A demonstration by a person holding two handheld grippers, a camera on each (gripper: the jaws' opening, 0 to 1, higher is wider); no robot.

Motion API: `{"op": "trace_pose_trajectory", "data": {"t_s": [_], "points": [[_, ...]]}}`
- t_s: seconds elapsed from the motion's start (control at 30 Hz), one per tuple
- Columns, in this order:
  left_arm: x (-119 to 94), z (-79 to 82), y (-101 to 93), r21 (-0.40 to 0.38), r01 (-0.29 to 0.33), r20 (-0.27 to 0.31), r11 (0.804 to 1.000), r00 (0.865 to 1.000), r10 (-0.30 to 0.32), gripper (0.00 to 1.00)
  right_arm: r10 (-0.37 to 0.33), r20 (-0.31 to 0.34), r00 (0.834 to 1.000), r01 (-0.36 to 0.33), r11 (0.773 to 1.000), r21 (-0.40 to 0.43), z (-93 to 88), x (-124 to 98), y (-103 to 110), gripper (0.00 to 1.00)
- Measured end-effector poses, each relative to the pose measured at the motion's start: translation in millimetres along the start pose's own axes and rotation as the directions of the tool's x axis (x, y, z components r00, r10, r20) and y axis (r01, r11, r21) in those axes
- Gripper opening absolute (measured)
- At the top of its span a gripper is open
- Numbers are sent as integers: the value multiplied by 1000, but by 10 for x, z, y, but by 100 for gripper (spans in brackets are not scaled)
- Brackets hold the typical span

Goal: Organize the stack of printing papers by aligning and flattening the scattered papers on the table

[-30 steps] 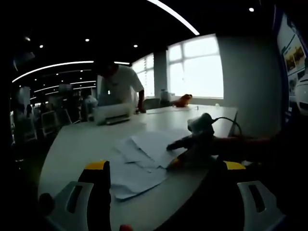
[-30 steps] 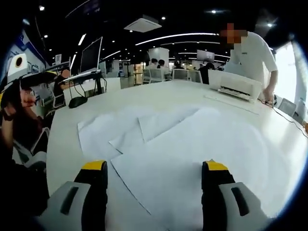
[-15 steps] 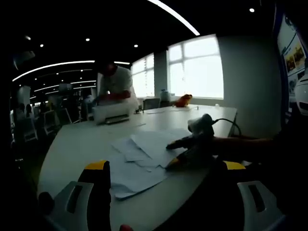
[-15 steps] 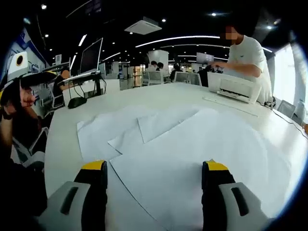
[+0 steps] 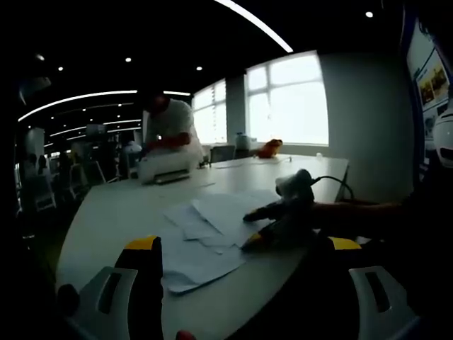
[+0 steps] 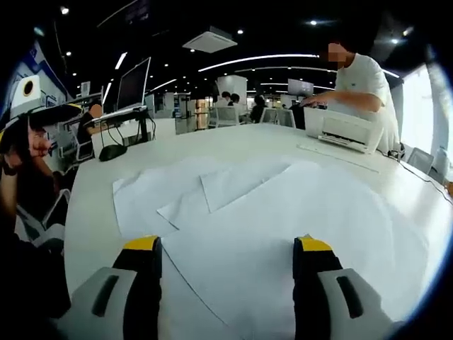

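Nothing shifted: papers (image 6: 233, 205) lie under open right gripper (image 6: 226, 262).

In the right gripper view, the papers (image 6: 233, 205) lie scattered and overlapping on the counter (image 6: 92, 212), ahead of the right tongs (image 6: 226, 258), whose tips stand apart over the nearest sheet. Behind the papers, at the far right, a printer (image 6: 347, 129) sits on the counter, with a person (image 6: 361, 78) just behind it. A monitor (image 6: 133, 81) stands at the far left. In the left gripper view, the right tongs rest on the papers' right side.
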State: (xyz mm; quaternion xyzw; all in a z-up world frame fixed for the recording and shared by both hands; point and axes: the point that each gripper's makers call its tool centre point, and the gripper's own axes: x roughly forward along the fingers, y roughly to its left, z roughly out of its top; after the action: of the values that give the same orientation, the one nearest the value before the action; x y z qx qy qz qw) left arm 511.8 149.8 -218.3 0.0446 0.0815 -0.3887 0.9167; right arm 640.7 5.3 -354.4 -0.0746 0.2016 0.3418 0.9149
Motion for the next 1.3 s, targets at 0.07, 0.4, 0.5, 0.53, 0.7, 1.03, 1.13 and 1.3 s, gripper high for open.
{"op": "trace_pose_trajectory", "data": {"t_s": [0.07, 0.4, 0.5, 0.53, 0.7, 1.03, 1.13, 1.3], "points": [[2, -3, -1, -1, 1, -1, 1000, 1000, -1, 97, 1, 0, 1000, -1, 1000, 0, 0, 1, 1, 70], [3, 9, -14, 1, 4, 1, 1000, 1000, -4, 97, 1, 5, 1000, -1, 1000, 0, -1, -5, 5, 70], [0, 14, -9, 2, 3, 3, 1000, 1000, -3, 97, -3, 6, 1000, 3, 1000, 2, 1, -8, 1, 69], [0, 14, -7, 2, 3, 3, 1000, 1000, -3, 97, -8, 7, 1000, 8, 1000, 4, 2, -9, -7, 68], [-5, 2, -1, 1, 2, 1, 1000, 1000, -2, 97, -25, 9, 1000, 25, 1000, 13, 6, -17, -47, 62], [0, 24, -17, 11, 6, 8, 1000, 1000, -6, 97, -34, 7, 999, 34, 999, 16, 7, -24, -71, 58], [33, 12, -4, 3, 8, 10, 1000, 1000, -8, 97, -33, 5, 999, 33, 999, 16, 5, -30, -78, 56], [42, -5, -37, 5, 15, 2, 1000, 1000, -15, 97, -36, 2, 999, 36, 999, 15, 3, -44, -87, 52]]}}
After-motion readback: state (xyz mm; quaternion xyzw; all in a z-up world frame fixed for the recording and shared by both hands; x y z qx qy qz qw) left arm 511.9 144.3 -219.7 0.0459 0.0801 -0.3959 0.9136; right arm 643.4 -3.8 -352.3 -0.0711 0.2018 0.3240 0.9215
